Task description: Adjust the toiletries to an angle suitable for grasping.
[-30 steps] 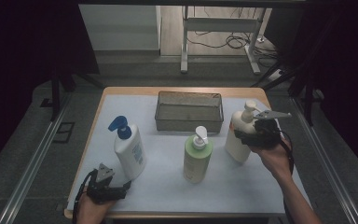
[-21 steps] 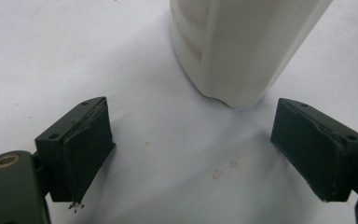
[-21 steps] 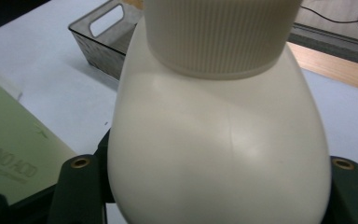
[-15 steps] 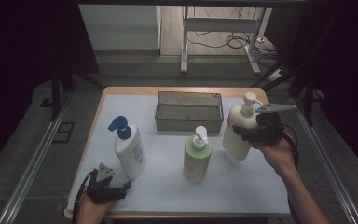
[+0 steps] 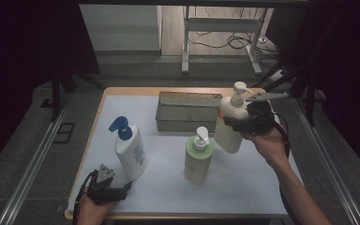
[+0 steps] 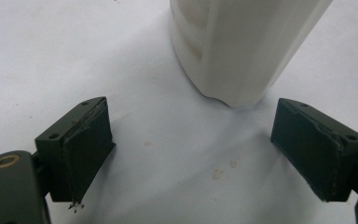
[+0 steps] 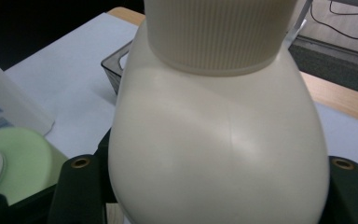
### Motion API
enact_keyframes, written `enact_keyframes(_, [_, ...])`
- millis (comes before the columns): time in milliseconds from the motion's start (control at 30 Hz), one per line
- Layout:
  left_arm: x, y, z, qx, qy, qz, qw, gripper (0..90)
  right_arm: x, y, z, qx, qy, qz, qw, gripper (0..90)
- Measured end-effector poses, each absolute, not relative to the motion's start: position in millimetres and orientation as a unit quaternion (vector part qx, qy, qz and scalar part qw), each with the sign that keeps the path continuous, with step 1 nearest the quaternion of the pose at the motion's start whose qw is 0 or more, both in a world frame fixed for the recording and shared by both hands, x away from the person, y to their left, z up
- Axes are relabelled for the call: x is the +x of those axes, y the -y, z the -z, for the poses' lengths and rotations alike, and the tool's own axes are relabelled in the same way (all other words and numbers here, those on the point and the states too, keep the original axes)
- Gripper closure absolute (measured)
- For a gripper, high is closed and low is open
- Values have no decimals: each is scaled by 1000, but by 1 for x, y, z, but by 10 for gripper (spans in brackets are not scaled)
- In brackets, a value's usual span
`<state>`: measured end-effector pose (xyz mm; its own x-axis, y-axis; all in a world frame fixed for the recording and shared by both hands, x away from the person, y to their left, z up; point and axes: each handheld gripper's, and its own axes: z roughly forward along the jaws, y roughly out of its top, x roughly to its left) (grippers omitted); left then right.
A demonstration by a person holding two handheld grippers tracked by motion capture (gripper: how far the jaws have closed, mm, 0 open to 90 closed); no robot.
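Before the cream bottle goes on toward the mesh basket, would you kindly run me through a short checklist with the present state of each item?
1. Right claw shut on the cream pump bottle: ok.
2. Bottle lifted off the white mat, tilted: ok.
3. Mesh basket free of items: ok, as far as the high view shows.
4. Green pump bottle upright and out of the path: ok.
5. Left claw open, apart from the blue-capped bottle: ok.
6. Grip firmness: cannot tell.
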<state>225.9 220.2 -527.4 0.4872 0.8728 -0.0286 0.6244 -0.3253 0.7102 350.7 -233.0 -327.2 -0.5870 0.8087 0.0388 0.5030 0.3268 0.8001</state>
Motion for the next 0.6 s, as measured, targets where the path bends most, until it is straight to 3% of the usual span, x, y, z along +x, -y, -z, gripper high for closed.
enact_keyframes(600, [226,-220,527,794,-472,-183,337,120,383,193,320,405,-789,-421,193,366])
